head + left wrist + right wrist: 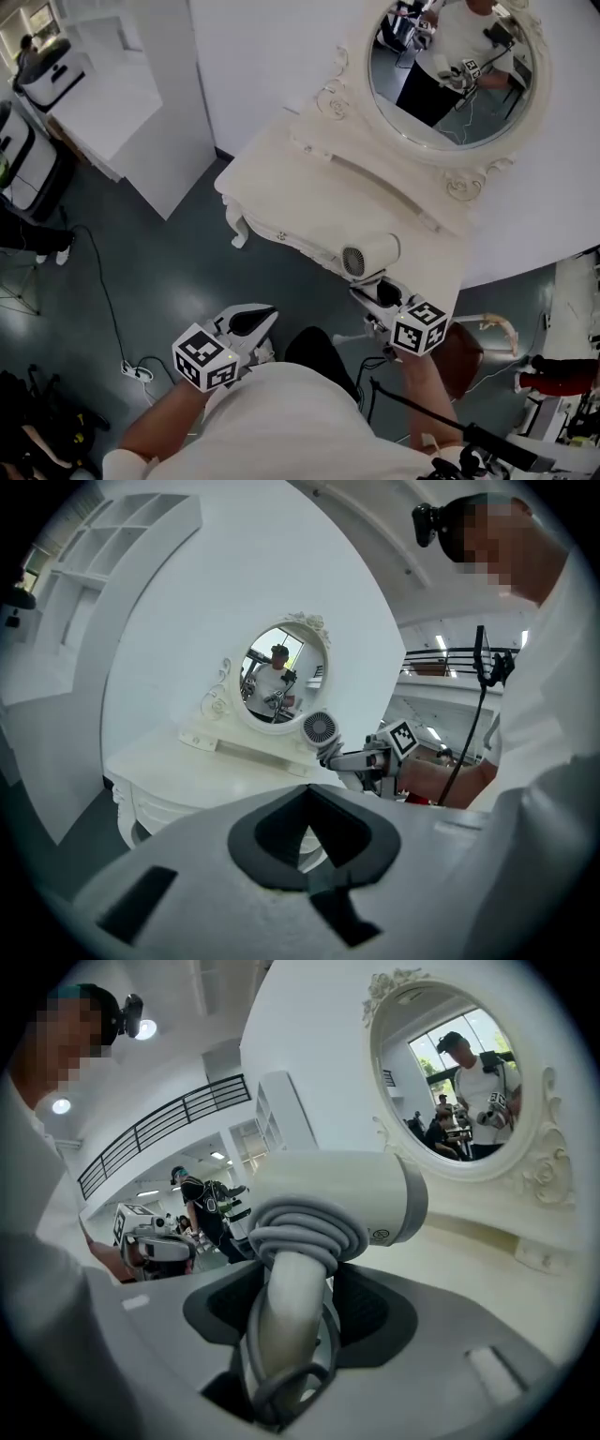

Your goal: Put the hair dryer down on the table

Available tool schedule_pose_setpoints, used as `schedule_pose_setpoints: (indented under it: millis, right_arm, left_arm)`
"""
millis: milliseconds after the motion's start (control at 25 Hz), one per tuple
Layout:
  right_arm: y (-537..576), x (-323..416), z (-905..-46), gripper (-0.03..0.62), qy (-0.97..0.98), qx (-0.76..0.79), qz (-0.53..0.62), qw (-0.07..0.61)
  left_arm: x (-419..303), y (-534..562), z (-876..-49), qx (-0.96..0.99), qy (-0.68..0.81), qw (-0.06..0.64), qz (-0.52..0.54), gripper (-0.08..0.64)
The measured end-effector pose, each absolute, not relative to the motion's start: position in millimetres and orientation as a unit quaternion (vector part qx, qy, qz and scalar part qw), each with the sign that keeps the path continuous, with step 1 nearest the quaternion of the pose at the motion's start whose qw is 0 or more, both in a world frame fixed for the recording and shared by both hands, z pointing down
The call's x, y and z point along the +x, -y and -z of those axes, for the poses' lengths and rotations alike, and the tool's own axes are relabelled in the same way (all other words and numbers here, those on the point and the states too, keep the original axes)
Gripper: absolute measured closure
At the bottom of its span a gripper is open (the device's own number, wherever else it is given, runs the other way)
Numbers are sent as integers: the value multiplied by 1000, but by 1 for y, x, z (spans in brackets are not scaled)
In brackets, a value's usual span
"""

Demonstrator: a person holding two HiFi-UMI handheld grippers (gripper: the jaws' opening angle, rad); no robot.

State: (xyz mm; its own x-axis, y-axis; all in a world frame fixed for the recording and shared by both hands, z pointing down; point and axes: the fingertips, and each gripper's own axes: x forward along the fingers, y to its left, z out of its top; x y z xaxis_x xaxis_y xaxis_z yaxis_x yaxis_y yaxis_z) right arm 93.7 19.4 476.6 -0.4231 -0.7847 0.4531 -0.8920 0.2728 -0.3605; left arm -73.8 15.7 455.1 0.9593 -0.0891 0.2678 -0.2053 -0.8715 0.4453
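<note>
- Gripping the hair dryer (347, 1199) by its handle, the right hand-held gripper (295, 1279) has both pads pressed on the pale handle; the barrel sits crosswise just beyond the fingertips
- a grey cord (305, 1227) is wound in coils round the top of the handle, right above the jaws, and one loop of it hangs down between them
- from the head view the hair dryer (370, 255) is directly ahead of the right hand-held gripper (373, 289), over the near edge of the white tabletop (309, 187); its round grille faces back toward the person
- the left gripper view shows the hair dryer (320, 729) held up off the tabletop (187, 761) – not resting on it
- the left hand-held gripper (267, 314) is well to the left of the right one and nearer the person, over the dark floor (141, 262); its jaws meet at the tips with nothing between them
- seen along its own jaws, the left hand-held gripper (305, 794) points at the tabletop, with the right hand-held gripper (352, 759) ahead and to its right
- an oval mirror (450, 66) in an ornate white frame stands at the far side of the tabletop, beyond both grippers – it reflects the person
</note>
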Motion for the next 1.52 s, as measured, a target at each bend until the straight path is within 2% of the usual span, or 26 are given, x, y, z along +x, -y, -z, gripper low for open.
schedule_pose_setpoints:
  millis: [440,720,1040,1520]
  right_arm:
    - [198,150,-509,359,851,411,-245,216]
    - [297,160,-563,359,867,339,-241,272]
    - [357,147,-642,359,862,282,-251,338]
    - [406,135,-711,357,835,269,-265,400]
  left_arm:
    - [-43,132,-450,944,194,244,-105,561]
    - [-22,193,-450,923,269,254,-102,561]
    - [-22,222,-455,893,347,269,-98,561]
    - [-37,242,-457,868,397,280,-103,561]
